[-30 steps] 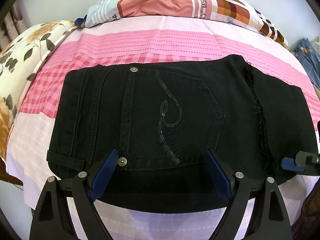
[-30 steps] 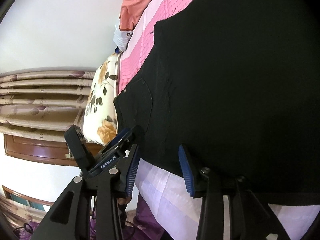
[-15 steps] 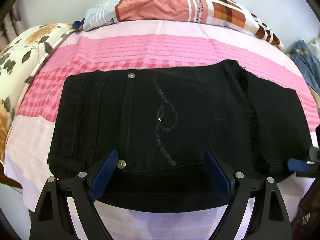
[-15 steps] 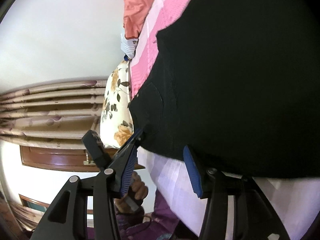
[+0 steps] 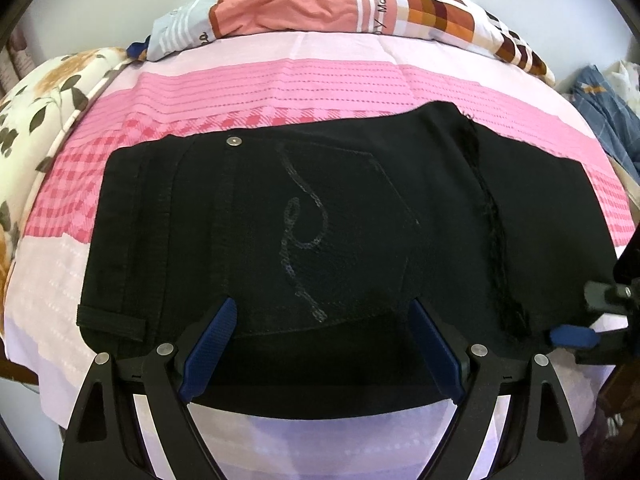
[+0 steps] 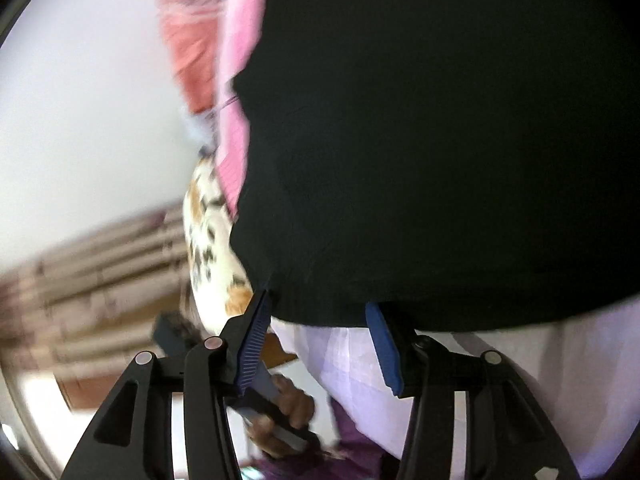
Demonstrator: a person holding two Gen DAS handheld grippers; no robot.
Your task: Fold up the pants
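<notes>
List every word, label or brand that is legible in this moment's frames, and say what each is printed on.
"Mama": sideways on the white stripe of the patchwork pillow; the letters after it are too blurred to read.
Dark letters on the pillow's pale blue end: too small to read.
Black pants: a sequin swirl on the pocket, no text.
Right wrist view: too blurred, nothing legible.

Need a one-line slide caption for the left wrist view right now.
Open left gripper poised over folded black pants on a pink-striped bedsheet, right gripper at their edge.
</notes>
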